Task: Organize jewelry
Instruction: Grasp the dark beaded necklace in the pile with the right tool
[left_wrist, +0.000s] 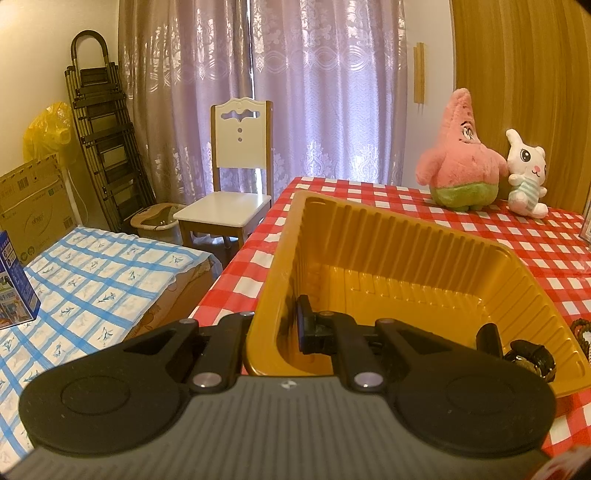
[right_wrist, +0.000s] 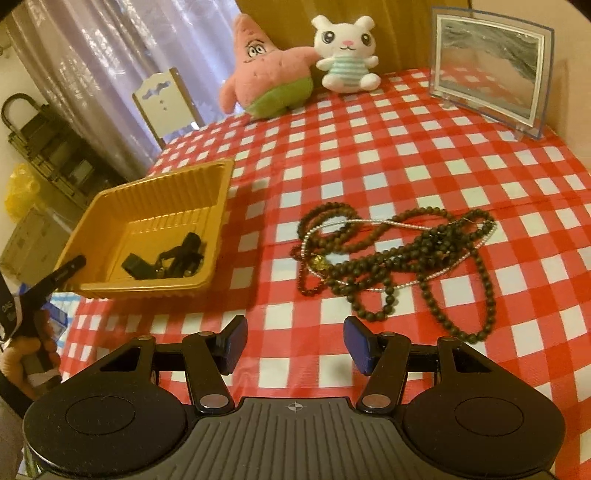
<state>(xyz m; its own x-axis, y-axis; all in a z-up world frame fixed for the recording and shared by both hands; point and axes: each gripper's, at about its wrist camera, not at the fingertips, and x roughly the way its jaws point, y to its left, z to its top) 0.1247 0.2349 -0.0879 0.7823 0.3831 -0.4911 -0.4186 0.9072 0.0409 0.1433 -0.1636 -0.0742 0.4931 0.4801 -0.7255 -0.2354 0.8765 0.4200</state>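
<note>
A yellow plastic tray (right_wrist: 110, 210) sits on the red checked tablecloth at the left; a black watch (right_wrist: 177, 258) lies inside it. My left gripper (left_wrist: 273, 332) is shut on the tray's near-left rim (left_wrist: 258, 321), one finger inside and one outside. The watch shows at the tray's right corner in the left wrist view (left_wrist: 532, 354). A tangle of dark bead necklaces (right_wrist: 399, 258) with a thin silver chain (right_wrist: 369, 221) lies on the cloth right of the tray. My right gripper (right_wrist: 295, 343) is open and empty, just short of the necklaces.
A pink star plush (right_wrist: 266, 70), a white bunny plush (right_wrist: 345, 51) and a clear picture frame (right_wrist: 487, 70) stand at the table's back. A white chair (left_wrist: 236, 170) and a blue checked bed (left_wrist: 74, 280) lie left of the table edge.
</note>
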